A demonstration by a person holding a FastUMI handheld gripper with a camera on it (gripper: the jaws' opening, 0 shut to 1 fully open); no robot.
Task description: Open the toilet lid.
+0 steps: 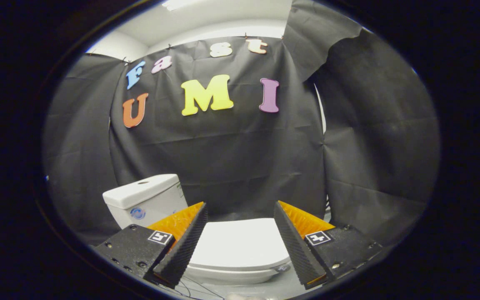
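Right now the gripper (pixel 240 210) has its two fingers spread wide apart. Nothing is held between them, and they touch nothing. Each finger (pixel 181 246) has a ridged inner face, and each one carries a small square tag with a black and white mark on it.

Between the fingers, and lower down, sits the toilet. Its white lid (pixel 238 241) is shut and lies flat on the seat. The lid's front edge curves round between the two fingers. A tiny mark sits on the seat rim near the right finger, too small to read.

Beyond the left finger stands the white tank (pixel 144 200). It has a round button hole on top and a blue round logo on its front. The logo is too small to read.

Behind the toilet hangs the black cloth wall (pixel 244 166). A strip of white wall shows at a gap in the cloth on the right.
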